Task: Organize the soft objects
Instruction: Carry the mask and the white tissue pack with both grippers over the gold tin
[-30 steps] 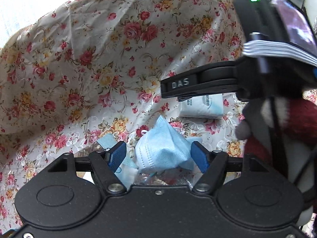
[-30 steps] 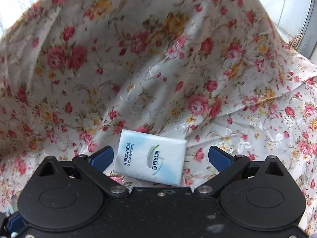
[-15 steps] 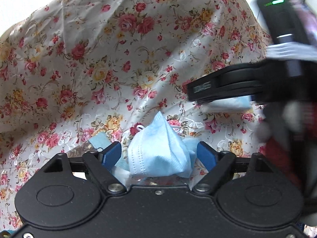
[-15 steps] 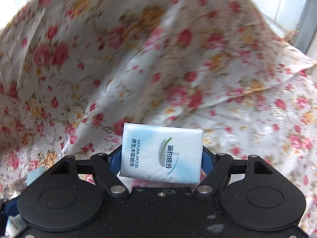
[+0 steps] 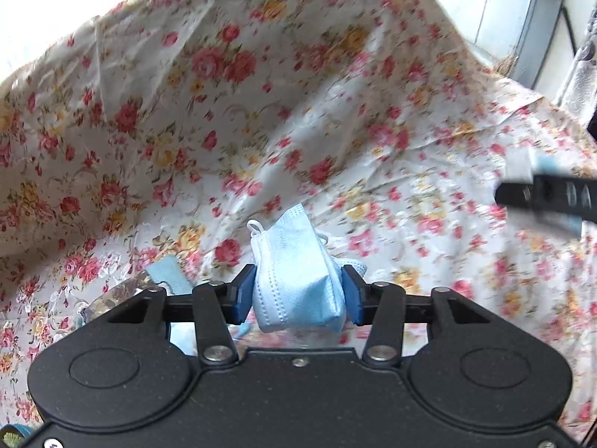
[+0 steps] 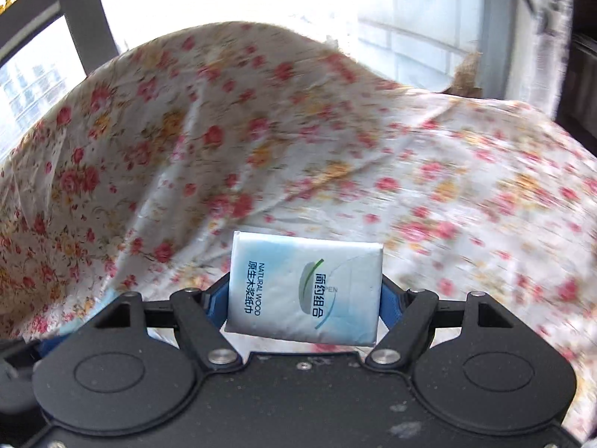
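Two grippers in use, one item clamped in each.

Left gripper (image 5: 297, 296): jaws closed tight on one blue face mask (image 5: 294, 280), folded and bunched, blue pads pressing both flanks. Mask upright between the pads, white ear loop showing at its top edge. Held just above the floral cloth (image 5: 231, 119). One further blue piece (image 5: 168, 272) lying on the cloth just left of the gripper, partly under clear plastic; nature not determinable.

Right gripper (image 6: 304, 300): jaws clamped on one tissue pack (image 6: 304, 291), white and pale blue, printed "NATURAL WOOD" with Chinese characters. Pack held flat across the pads, printed face toward the camera, gripped at its two short ends. Raised clear of the cloth, background heavily blurred.

In the left wrist view, right gripper finger (image 5: 548, 198) visible at the right edge, black, lettered, blurred, well apart from the mask.

One floral cloth, roses in red and yellow on white, creased, covering the whole work surface and rising to a hump at the back. White tiled wall (image 6: 421, 37) and window frame (image 6: 86, 30) behind.
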Motion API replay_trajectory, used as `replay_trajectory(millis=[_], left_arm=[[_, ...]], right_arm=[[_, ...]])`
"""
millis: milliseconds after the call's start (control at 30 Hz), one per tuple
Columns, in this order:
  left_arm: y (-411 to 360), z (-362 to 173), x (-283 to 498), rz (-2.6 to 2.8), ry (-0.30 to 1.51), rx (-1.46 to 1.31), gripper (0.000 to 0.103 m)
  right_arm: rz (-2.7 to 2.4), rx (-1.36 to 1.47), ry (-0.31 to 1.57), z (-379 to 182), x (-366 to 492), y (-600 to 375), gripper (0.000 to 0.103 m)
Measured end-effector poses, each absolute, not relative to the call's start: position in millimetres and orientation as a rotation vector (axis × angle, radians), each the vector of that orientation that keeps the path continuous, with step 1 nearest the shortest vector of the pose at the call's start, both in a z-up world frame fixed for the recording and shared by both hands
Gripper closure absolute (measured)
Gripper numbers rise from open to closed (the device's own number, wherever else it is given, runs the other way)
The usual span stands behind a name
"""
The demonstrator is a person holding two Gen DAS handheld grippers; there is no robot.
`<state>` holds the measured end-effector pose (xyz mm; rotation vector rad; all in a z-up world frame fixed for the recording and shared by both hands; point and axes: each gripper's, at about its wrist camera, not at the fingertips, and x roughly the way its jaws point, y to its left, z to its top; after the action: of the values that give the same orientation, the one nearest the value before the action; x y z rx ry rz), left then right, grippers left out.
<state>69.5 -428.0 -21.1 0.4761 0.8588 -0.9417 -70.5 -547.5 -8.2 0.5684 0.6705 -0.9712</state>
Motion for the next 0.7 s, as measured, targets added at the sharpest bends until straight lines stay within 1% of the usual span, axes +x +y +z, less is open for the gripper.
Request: replay_trajectory(millis=[167, 300, 500, 700], left_arm=[[-429.8, 1.9, 37.3, -1.009, 0.829, 0.461, 0.055], [-429.4, 9.6, -0.8, -1.093, 0.822, 0.464, 0.055], [-423.2, 1.8, -62.3, -1.22, 0.845, 0.514, 0.054], [-404.2, -3.1, -108.0, -1.287, 0.879, 0.56, 0.054]], right_arm=[[-1.052, 0.622, 0.648, -15.7, -133.9, -532.1, 0.028], [-1.094, 0.672, 0.658, -31.4, -175.5, -513.0, 0.028], [-1.142, 0.768, 0.657, -51.0, -232.5, -482.2, 0.028], [-1.171, 0.826, 0.645, -57.4, -274.4, -448.8, 0.028]])
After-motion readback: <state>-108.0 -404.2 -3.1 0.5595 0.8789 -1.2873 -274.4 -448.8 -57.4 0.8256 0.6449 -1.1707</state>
